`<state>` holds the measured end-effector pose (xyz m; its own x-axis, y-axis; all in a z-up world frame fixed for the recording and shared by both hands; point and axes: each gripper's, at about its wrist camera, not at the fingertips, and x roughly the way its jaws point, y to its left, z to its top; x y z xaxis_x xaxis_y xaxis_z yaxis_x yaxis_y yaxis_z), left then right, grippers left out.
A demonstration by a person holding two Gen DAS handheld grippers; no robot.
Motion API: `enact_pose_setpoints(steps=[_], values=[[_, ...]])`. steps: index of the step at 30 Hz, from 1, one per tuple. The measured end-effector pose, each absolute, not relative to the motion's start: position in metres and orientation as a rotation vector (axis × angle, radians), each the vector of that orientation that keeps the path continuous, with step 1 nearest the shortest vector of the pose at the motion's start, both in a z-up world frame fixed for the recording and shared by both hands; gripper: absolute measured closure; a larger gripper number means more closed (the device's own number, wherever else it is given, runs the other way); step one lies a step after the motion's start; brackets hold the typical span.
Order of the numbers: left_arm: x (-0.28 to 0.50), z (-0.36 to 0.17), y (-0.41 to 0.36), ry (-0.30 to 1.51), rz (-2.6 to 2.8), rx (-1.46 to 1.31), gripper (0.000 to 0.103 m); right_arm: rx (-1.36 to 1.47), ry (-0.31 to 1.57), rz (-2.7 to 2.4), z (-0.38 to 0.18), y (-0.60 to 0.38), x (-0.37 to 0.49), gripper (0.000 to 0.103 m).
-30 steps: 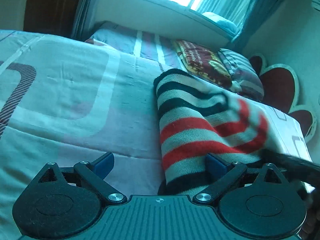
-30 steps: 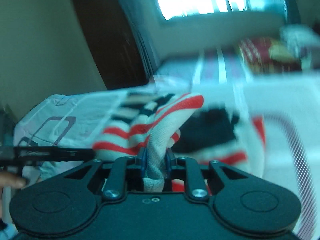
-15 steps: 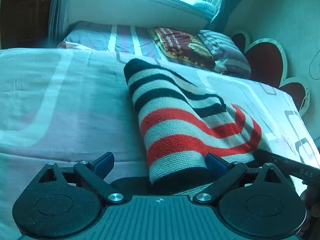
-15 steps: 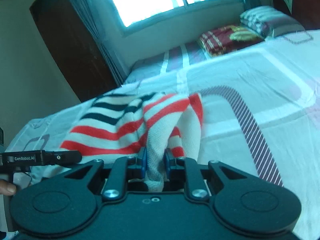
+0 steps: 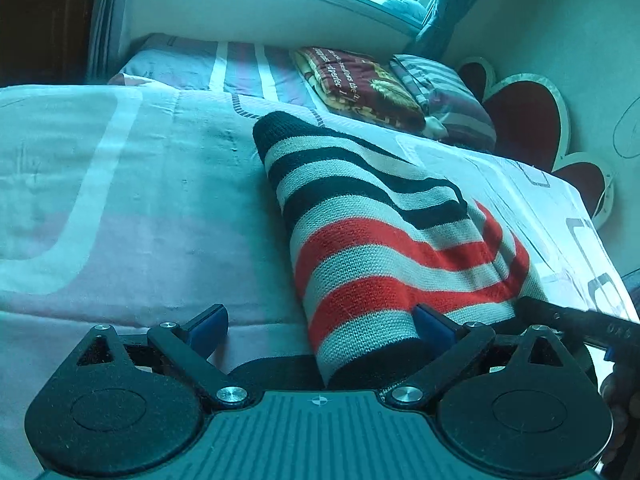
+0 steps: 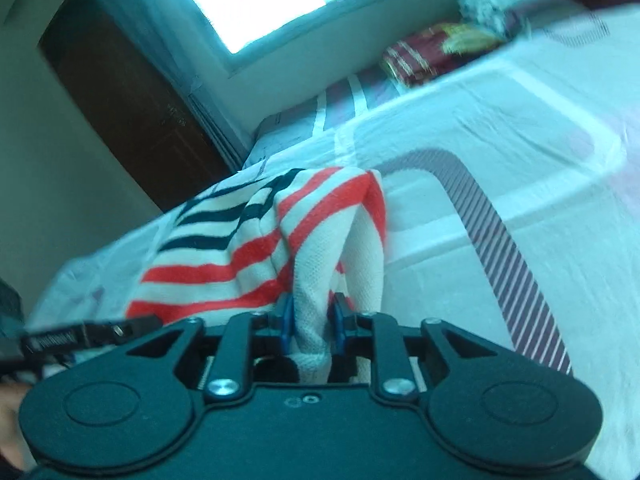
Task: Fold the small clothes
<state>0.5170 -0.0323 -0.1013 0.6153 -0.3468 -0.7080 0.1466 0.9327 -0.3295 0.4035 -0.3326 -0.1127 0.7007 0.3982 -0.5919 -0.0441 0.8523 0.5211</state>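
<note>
Knitwear, a striped sweater (image 5: 384,248), lies on the bed (image 5: 120,208). The left gripper (image 5: 320,322) is spread wide around its near end. The right gripper (image 6: 312,320) pinches a cream fold of it.

The knit garment (image 5: 380,248) has black, cream and red stripes. Under it, the bedsheet (image 5: 120,200) is pale pink with white bands. Beyond the garment, a maroon folded blanket (image 5: 360,84) bears gold print.
</note>
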Motion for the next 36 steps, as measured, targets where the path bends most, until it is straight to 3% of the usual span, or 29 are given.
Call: enact_pose_setpoints(steps=[5,11,14,17,20,22,23,30,32,34,35,36], values=[[0.502,-0.085,-0.026,0.839,-0.292,-0.253,0.005,0.515,0.750,0.285,-0.095,-0.341,0.384,0.067],[0.488,-0.094,-0.015,0.849,-0.281,-0.323,0.005,0.535,0.798,0.310,-0.094,-0.338,0.369,0.071],[0.485,-0.091,-0.015,0.831,-0.276,-0.306,0.005,0.495,0.803,0.300,-0.092,-0.335,0.360,0.068],[0.489,-0.093,-0.020,0.835,-0.276,-0.289,0.005,0.442,0.832,0.301,-0.095,-0.325,0.359,0.062],[0.492,-0.096,-0.024,0.841,-0.273,-0.281,0.005,0.452,0.839,0.316,-0.096,-0.322,0.363,0.048],[0.492,-0.097,-0.025,0.841,-0.275,-0.275,0.005,0.403,0.841,0.318,-0.096,-0.315,0.364,0.058],[0.493,-0.099,-0.025,0.849,-0.278,-0.288,0.005,0.359,0.845,0.316,-0.096,-0.311,0.365,0.084],[0.489,-0.096,-0.044,0.849,-0.260,-0.196,0.005,0.282,0.812,0.286,-0.096,-0.312,0.357,0.085],[0.493,-0.093,-0.046,0.860,-0.251,-0.185,0.004,0.312,0.812,0.297,-0.103,-0.314,0.362,0.081],[0.494,-0.080,-0.042,0.826,-0.264,-0.159,0.005,0.393,0.753,0.327,-0.089,-0.328,0.362,0.066],[0.496,-0.074,-0.038,0.798,-0.265,-0.160,0.005,0.430,0.698,0.341,-0.083,-0.338,0.363,0.050],[0.502,-0.071,-0.033,0.784,-0.273,-0.178,0.005,0.462,0.669,0.338,-0.079,-0.349,0.369,0.050]])
